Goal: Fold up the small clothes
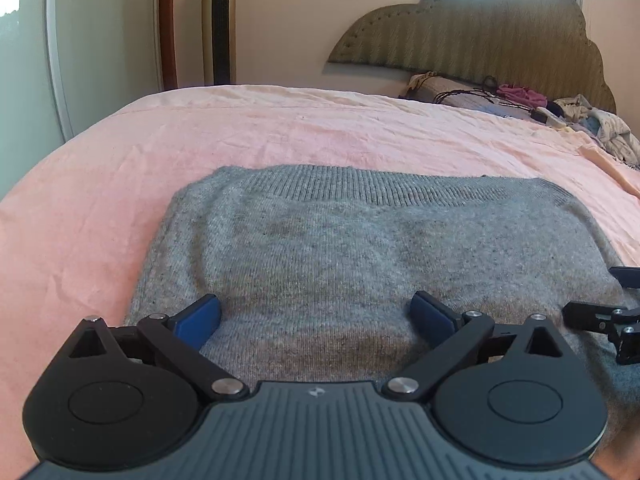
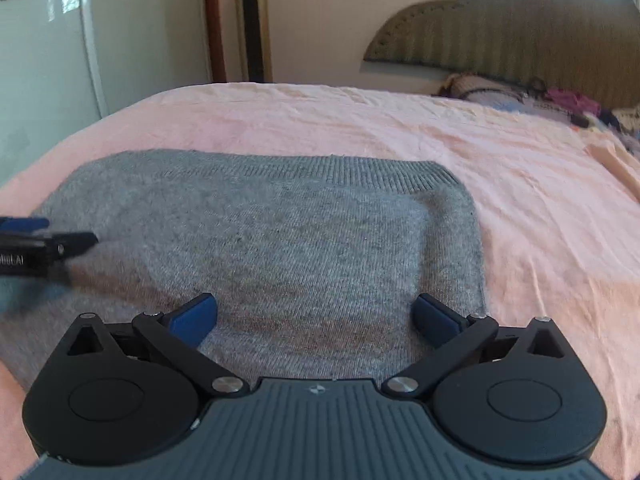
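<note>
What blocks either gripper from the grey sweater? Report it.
Nothing visible does. The left gripper and right gripper both hang open directly over the grey sweater, which lies flat on the pink sheet.

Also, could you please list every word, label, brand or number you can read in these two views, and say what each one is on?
"...OLAI", partly blurred and cut off: white lettering on the left gripper, seen at the edge of the right wrist view.
Small white logo mark, no letters, on the right gripper body.
Gold tower fan: the mark at its top is too blurred to read.
Nothing readable on the grey sweater.
</note>
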A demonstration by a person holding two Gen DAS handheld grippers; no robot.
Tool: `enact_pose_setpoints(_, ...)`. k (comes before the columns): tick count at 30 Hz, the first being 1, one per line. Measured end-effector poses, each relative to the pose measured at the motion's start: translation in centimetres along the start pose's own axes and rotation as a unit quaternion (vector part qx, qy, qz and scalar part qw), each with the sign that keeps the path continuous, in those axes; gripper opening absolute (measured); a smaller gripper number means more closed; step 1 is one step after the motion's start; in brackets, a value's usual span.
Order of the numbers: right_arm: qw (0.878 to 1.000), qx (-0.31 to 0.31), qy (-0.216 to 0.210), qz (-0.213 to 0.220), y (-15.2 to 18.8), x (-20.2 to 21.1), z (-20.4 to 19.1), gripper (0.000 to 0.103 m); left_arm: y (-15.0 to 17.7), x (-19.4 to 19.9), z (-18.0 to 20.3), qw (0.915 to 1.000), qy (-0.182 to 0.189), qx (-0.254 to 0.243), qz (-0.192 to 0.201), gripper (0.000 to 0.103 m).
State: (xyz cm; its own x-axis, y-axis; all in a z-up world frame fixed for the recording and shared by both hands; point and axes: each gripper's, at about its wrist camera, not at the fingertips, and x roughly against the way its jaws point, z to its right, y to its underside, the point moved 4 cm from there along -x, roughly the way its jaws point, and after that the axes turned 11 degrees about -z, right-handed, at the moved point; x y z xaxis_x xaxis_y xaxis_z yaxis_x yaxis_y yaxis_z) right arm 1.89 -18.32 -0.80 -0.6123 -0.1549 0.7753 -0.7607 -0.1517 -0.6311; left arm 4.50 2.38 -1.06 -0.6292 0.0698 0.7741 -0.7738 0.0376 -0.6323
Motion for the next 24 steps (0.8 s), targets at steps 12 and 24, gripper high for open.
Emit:
enact_pose_setpoints(12,0.972,-0.202,-0.124,0.001,5.4,8.3,6.8,0.103,5.6,7.3,-6.2,0.9777,0.084,0.19,-0.031,0.102)
enact_pose_setpoints(24,0.928,-0.312,-0.203,-0.013,7.7,7.4,8.1,0.103,7.7,6.1,-8.3,0.8863,0.252,0.388,-0.02,0.1)
